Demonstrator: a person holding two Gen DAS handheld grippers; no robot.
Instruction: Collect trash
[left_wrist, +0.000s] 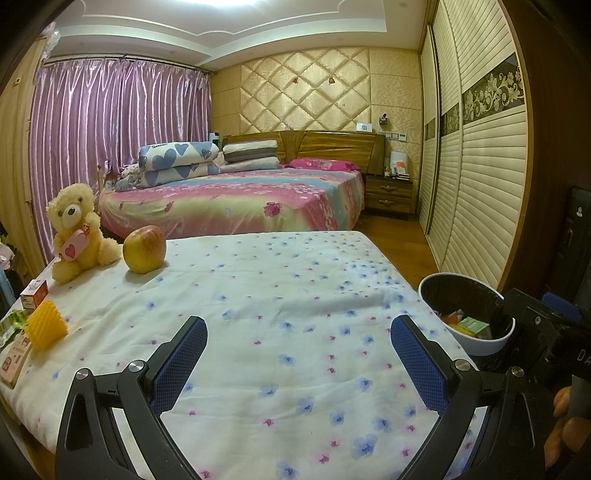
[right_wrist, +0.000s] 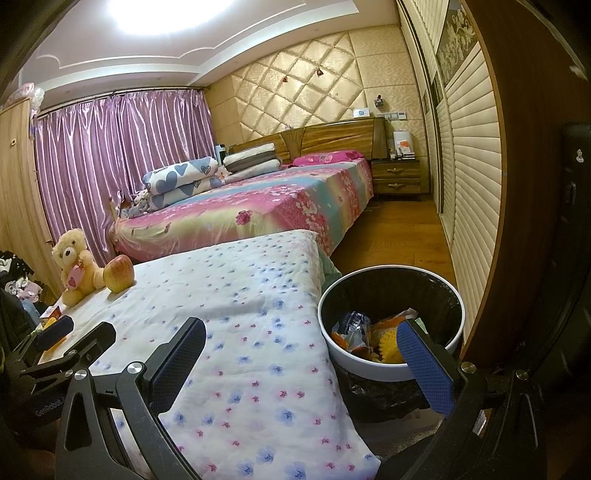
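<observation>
I note a table under a floral cloth (left_wrist: 280, 295). Along its left edge sit a teddy bear (left_wrist: 75, 230), an apple (left_wrist: 144, 249), a yellow spiky ball (left_wrist: 46, 328) and small cartons (left_wrist: 34, 293).

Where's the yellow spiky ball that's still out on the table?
In the left wrist view, the yellow spiky ball sits at the table's left edge, just in front of a small orange box and nearer than the teddy bear.
</observation>
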